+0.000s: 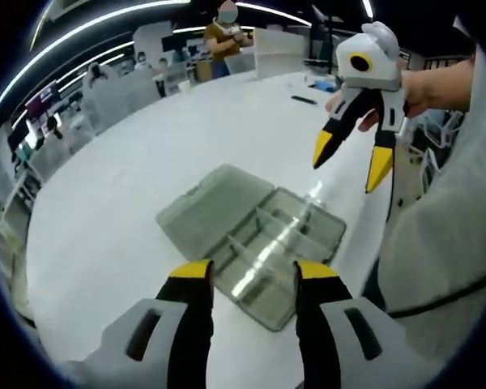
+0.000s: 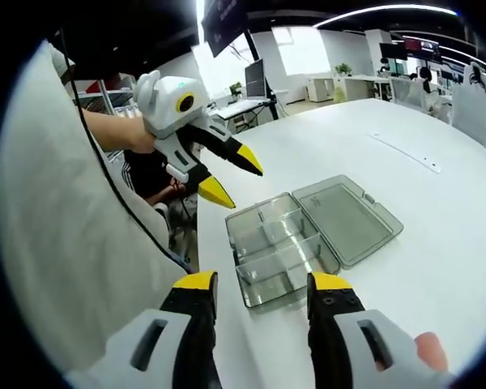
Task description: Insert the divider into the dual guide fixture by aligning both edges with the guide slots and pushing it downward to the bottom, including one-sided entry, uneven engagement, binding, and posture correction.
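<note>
both my tools, left tool (image 1: 253, 274) and right tool (image 2: 262, 288), hover spread and empty over the open compartment box (image 1: 255, 235) on the white worktop (image 1: 130, 194); no readable writing.

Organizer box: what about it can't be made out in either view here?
- Left gripper view: glare streak across the open box blurs its inner dividers; the left gripper covers its near edge.
- Right gripper view: clear walls of the box blend together; guide slots too small to tell; right gripper overlaps the near corner.

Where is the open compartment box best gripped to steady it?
Probably the bare outer wall of the tray half, approached from above by the right claw. The box lies flat, its lid folded open beside it, so that rim stands free.
</note>
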